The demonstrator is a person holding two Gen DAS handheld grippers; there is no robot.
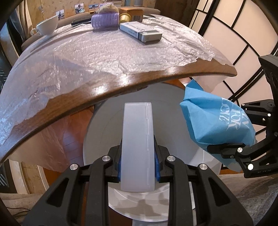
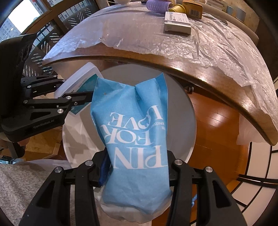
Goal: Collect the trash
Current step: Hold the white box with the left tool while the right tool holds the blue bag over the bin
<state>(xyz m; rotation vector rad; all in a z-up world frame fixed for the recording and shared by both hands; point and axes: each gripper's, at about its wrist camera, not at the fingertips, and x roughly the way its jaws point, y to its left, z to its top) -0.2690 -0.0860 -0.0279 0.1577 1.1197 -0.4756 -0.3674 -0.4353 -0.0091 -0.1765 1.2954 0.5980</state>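
My left gripper (image 1: pixel 138 161) is shut on a flat frosted white plastic box (image 1: pixel 137 146), held on edge over a round grey bin (image 1: pixel 104 125) below the table edge. In the right wrist view the same box (image 2: pixel 76 81) shows a teal label, with the left gripper (image 2: pixel 86 96) clamped on it. My right gripper (image 2: pixel 137 172) is shut on a crumpled blue bag with white lettering (image 2: pixel 133 132), also above the grey bin (image 2: pixel 182 111). The blue bag (image 1: pixel 213 118) and the right gripper (image 1: pixel 225 149) appear at the right of the left wrist view.
A wooden table (image 1: pixel 111 88) covered by clear plastic sheet (image 1: pixel 97 57) curves above the bin. On it stand a white cup (image 1: pixel 47 25), a purple hair roller (image 1: pixel 105 20), a gold capsule (image 1: pixel 124 17), a cardboard box (image 1: pixel 132 13) and a white carton (image 1: pixel 140 32). The floor (image 2: pixel 213 125) is wood.
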